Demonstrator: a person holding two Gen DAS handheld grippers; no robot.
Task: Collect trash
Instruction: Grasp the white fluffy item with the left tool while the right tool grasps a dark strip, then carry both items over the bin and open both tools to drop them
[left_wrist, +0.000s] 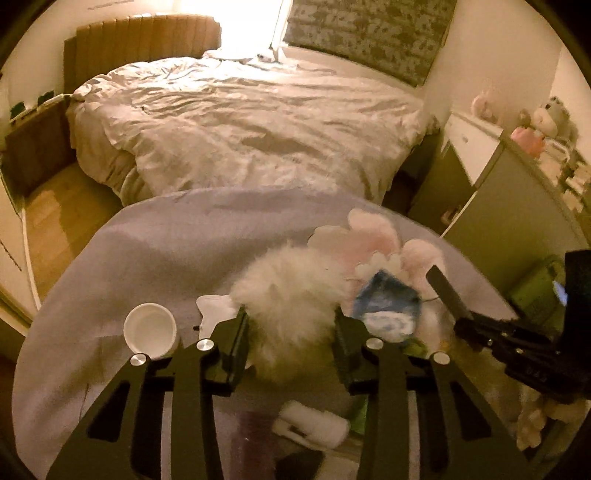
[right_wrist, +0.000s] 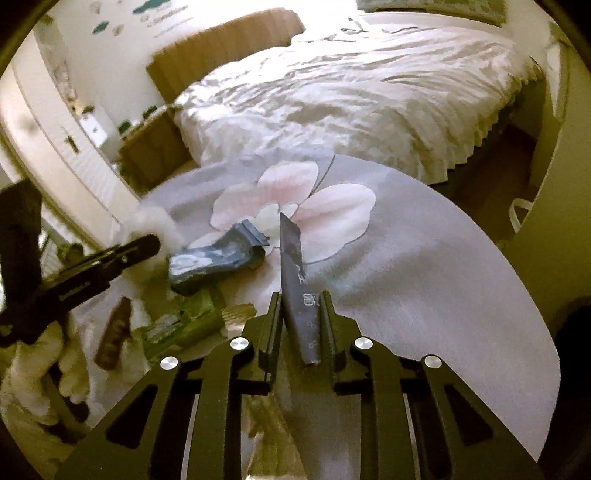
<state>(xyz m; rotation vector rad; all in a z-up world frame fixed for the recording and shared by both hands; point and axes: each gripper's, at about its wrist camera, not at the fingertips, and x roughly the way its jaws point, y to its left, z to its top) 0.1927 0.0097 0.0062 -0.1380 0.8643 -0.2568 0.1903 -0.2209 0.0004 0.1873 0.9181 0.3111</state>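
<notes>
My left gripper (left_wrist: 291, 317) is shut on a fluffy white wad (left_wrist: 291, 295) and holds it over the grey round cloth-covered table (left_wrist: 166, 251). My right gripper (right_wrist: 302, 314) is shut on a flat dark wrapper strip (right_wrist: 295, 280) that sticks up between its fingers; it shows in the left wrist view (left_wrist: 447, 291) too. A crumpled blue wrapper (right_wrist: 218, 258) lies on the table between the grippers, also in the left wrist view (left_wrist: 388, 302). A white paper cup (left_wrist: 149, 328) lies left of my left gripper. Green wrappers (right_wrist: 184, 321) and a brown packet (right_wrist: 114, 336) lie at the table's near left.
A pink flower print (right_wrist: 295, 199) marks the tablecloth. A bed with a white duvet (left_wrist: 240, 122) stands beyond the table. A wooden nightstand (left_wrist: 33, 144) is at left and a white dresser with plush toys (left_wrist: 532, 125) at right. White paper (left_wrist: 314, 424) lies below my left gripper.
</notes>
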